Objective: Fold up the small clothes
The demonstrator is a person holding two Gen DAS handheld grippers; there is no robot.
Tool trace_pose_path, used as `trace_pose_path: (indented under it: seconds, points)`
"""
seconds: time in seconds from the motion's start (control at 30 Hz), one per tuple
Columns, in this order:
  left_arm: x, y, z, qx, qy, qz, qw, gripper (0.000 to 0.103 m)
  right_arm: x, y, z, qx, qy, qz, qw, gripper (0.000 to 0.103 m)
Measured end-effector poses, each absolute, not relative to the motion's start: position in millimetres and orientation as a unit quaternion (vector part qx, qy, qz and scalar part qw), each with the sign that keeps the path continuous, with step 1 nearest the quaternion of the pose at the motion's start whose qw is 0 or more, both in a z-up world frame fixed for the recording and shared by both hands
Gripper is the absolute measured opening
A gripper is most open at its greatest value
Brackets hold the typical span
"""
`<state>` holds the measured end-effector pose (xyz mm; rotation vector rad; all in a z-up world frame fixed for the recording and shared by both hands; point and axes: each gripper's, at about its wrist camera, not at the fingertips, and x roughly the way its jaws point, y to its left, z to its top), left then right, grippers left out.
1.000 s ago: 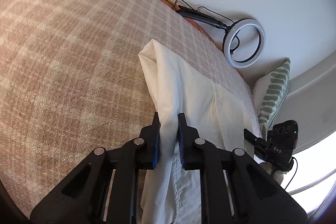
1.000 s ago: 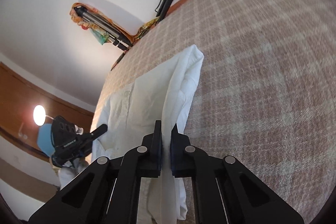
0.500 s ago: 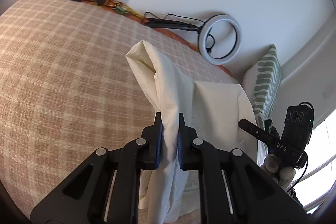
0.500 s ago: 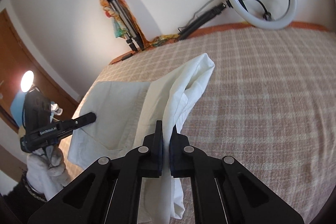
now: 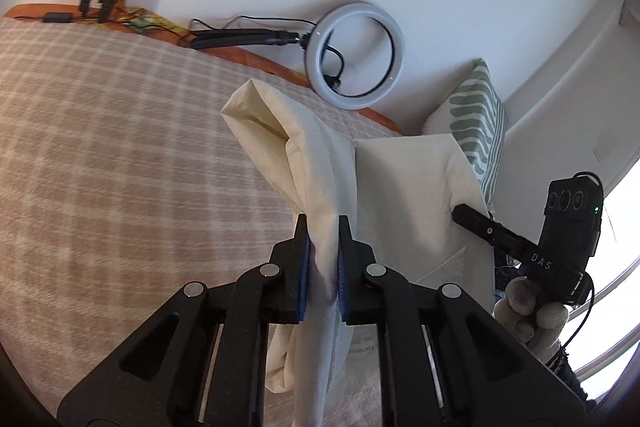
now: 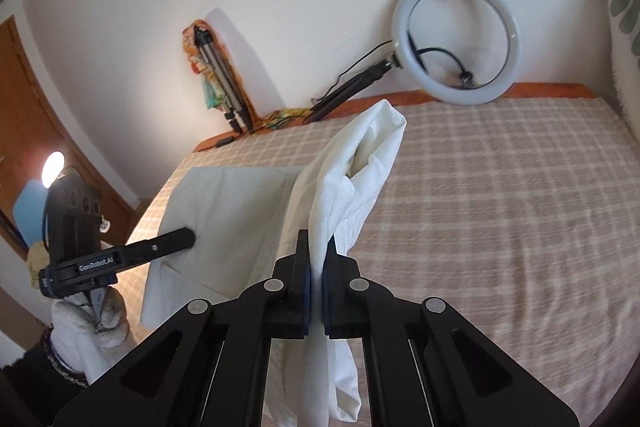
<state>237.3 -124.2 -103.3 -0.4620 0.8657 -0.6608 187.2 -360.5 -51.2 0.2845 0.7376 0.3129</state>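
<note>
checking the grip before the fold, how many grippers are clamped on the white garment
2. The left gripper pinches one bunched end of the white garment; the right gripper pinches the opposite end. The garment hangs between them above the checked bed cover.

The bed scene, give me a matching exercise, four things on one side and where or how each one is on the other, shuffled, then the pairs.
1. white garment
2. ring light
3. striped pillow
4. checked blanket

A. spread over the bed
B. leaning on the wall at the bed's far edge
C. pinched by the left gripper and the right gripper
D. propped in the corner, green and white

Pairs: 1-C, 2-B, 3-D, 4-A
</note>
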Motion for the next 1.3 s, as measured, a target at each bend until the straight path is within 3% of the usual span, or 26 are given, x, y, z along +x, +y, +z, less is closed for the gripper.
trace_pose_path:
  seconds: [0.4,0.83,1.3]
  points:
    - [295,-259,-102,-0.201,0.419,-0.357,0.810,0.009,208,-462,-31,0.122,0.343,0.097,0.926,0.003]
    - [394,-403,-109,-0.162,0.398,-0.377,0.821,0.009,285,-587,-36,0.138,0.320,0.026,0.937,0.003]
    - [442,-444,-157,-0.108,0.417,-0.330,0.840,0.010,358,-634,-93,0.094,0.345,-0.024,0.933,0.002]
